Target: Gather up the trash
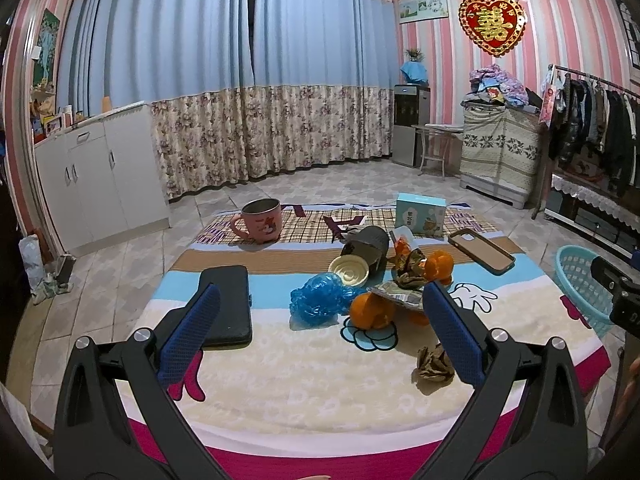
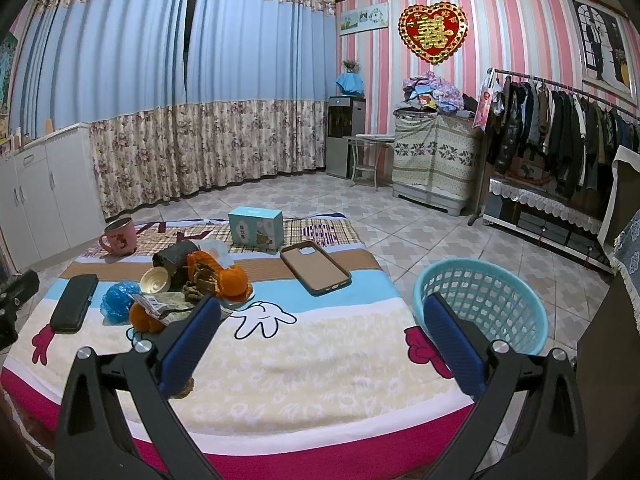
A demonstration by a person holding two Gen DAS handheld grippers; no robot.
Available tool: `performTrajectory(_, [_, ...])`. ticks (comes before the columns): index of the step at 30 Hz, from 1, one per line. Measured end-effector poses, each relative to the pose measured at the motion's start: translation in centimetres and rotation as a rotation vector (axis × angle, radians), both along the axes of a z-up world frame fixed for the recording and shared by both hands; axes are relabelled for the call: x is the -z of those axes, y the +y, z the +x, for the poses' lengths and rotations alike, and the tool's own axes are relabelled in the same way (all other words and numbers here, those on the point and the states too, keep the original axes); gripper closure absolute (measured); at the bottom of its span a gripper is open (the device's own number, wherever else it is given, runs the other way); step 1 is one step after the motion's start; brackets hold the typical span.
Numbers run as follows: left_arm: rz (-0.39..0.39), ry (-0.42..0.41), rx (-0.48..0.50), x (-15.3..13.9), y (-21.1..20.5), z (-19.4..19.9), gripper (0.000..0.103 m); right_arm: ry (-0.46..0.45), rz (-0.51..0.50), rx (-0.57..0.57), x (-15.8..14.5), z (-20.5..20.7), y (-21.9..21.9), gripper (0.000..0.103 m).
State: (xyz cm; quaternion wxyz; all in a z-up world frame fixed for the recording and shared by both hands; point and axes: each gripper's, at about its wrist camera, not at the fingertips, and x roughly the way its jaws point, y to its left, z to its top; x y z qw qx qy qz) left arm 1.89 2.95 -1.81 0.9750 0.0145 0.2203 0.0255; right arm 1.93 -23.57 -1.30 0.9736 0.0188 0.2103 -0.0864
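Trash heaped mid-table, both claws spread and empty, basket off the right edge.

The trash pile (orange peels, a blue plastic wad, torn wrappers, a tipped dark cup with its cream lid) sits at the middle of the cartoon-print table cloth, with one crumpled brown paper ball apart and nearer the front edge. From the left gripper the pile lies straight ahead and close; from the right gripper it lies ahead and to the left, with the teal basket just beyond the table's right side. The left claw looks nearer the pile, the right nearer the basket.
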Motion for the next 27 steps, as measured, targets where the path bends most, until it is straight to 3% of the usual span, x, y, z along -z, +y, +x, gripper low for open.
performTrajectory(27, [-0.012, 0.011, -0.036, 0.6, 1.8, 1.1, 0.005, 0.026, -0.033, -0.009, 1.0, 3.2, 0.6, 0.004])
